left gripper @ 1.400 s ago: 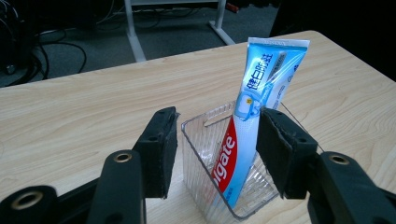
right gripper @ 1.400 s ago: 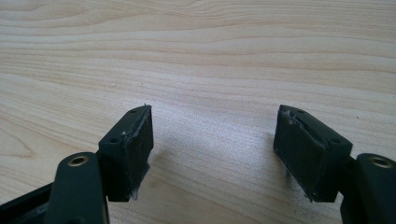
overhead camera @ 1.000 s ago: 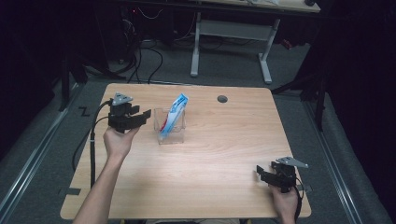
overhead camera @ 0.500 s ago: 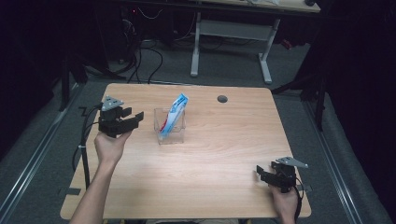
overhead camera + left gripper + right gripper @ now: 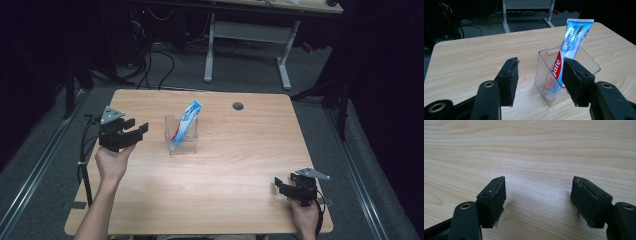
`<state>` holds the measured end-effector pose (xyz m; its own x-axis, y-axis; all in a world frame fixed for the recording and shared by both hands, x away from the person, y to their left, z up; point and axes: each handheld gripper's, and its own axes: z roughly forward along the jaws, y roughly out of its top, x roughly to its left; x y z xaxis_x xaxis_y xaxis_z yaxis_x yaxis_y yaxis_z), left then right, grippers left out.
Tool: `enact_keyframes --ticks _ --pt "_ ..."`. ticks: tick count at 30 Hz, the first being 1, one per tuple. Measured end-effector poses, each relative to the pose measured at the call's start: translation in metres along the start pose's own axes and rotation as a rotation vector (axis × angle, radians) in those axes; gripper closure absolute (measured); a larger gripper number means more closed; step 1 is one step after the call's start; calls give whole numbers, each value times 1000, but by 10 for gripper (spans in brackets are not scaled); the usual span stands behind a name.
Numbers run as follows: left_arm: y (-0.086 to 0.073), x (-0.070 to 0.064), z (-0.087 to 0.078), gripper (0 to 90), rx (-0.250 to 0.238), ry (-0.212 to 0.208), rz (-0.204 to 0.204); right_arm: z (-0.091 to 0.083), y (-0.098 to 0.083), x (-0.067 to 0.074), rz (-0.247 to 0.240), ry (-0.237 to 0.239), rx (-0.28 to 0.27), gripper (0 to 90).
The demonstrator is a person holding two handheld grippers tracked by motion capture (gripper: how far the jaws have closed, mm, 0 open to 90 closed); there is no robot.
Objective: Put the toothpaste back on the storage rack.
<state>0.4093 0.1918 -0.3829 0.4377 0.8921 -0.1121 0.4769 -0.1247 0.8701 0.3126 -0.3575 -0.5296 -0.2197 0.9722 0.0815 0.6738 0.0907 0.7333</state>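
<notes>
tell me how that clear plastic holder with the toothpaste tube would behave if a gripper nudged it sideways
The clear holder looks thin-walled and light, so it would probably slide on the smooth table. The toothpaste tube leans out well above its rim, so a high push may tip both. Its ribbed walls might flex under squeezing.

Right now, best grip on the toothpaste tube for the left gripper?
Pinch the flat crimped top of the toothpaste tube across its thin faces, coming from above; it leans out over the clear holder, whose walls block its lower part. The left gripper is open.

Table (image 5: 225, 165) evenly lit, surroundings dark; soft overhead view, sharper close-ups.
</notes>
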Motion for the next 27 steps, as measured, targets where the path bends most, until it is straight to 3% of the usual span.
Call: enact_keyframes --ticks 27 --pt "-22 16 -18 473 -5 30 -46 0 0 0 -7 -2 -1 285"
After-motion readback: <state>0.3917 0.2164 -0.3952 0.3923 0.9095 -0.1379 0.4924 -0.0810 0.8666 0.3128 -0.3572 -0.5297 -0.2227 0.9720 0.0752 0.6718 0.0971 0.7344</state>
